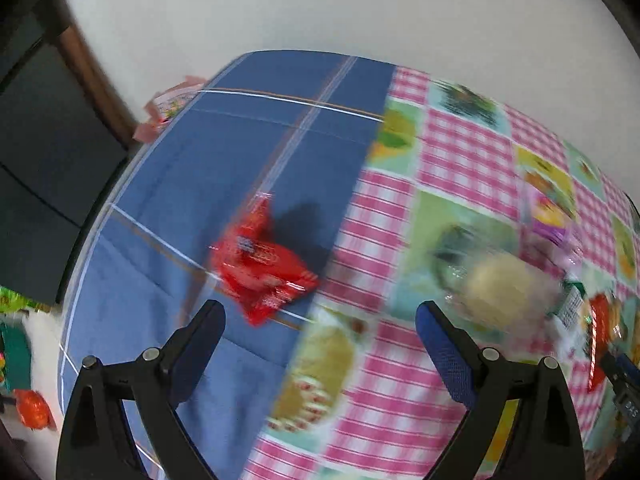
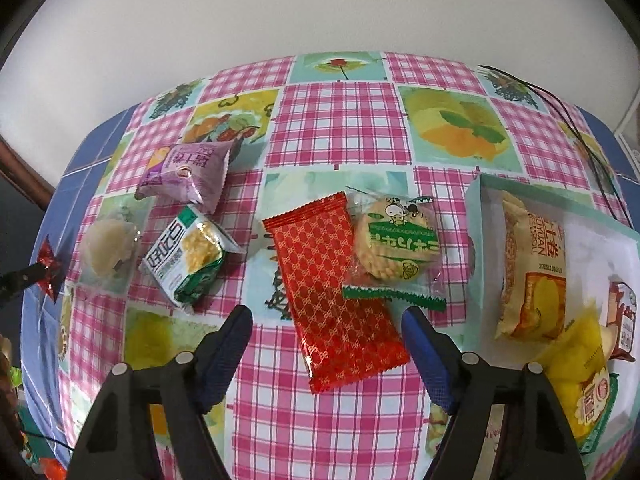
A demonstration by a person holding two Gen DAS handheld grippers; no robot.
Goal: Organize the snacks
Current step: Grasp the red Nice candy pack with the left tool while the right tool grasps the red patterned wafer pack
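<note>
Red foil, the long red packet (image 2: pixel 336 292) lies flat on the bench (image 2: pixel 340 124) between the spread fingers of the right hand-held gripper (image 2: pixel 326 330), not yet pinched. It is best gripped across its narrow width, clear of the biscuit packet (image 2: pixel 394 242) overlapping its edge, before being carried to the box (image 2: pixel 478 208).

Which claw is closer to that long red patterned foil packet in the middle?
Right. The right claw straddles the long red patterned foil packet, while the left claw hovers off near the blue cloth.
</note>
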